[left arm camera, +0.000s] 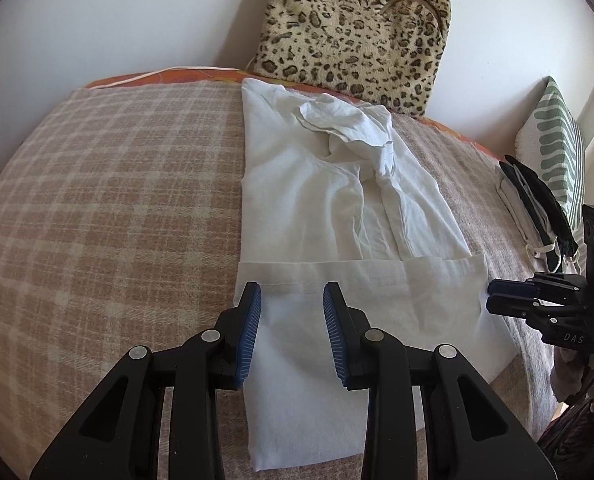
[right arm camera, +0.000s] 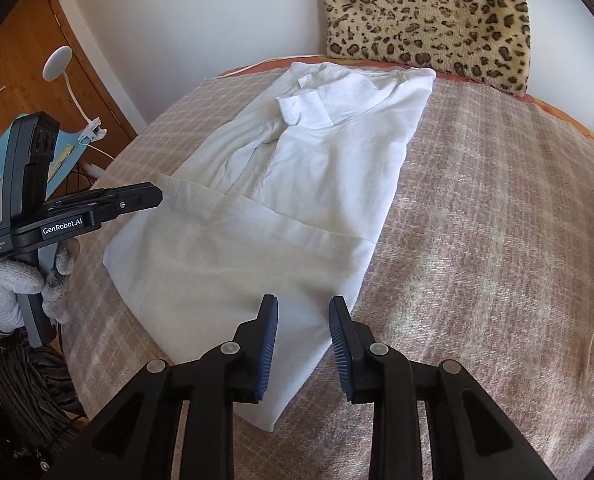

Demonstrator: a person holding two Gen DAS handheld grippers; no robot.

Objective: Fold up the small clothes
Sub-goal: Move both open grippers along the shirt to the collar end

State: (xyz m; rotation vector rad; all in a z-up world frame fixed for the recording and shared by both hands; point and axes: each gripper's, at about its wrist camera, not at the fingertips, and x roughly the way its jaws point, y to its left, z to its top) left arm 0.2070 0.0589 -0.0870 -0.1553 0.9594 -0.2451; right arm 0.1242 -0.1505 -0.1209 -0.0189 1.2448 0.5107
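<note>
A white shirt (left arm camera: 337, 208) lies on the plaid blanket (left arm camera: 109, 208), its sides folded in and its bottom part doubled up over the middle. It also shows in the right wrist view (right arm camera: 297, 184). My left gripper (left arm camera: 292, 294) is open and empty, its fingers just above the left end of the folded-up hem. My right gripper (right arm camera: 303, 308) is open and empty over the shirt's near right edge. In the left wrist view the right gripper (left arm camera: 493, 296) sits at the hem's right corner. In the right wrist view the left gripper (right arm camera: 155, 196) sits at the hem's left corner.
A leopard-print cushion (left arm camera: 357, 28) leans on the wall behind the shirt. A green-striped pillow (left arm camera: 557, 140) and a stack of folded dark and white clothes (left arm camera: 537, 208) lie at the right. A wooden door (right arm camera: 25, 80) and a clip lamp (right arm camera: 57, 64) stand left of the bed.
</note>
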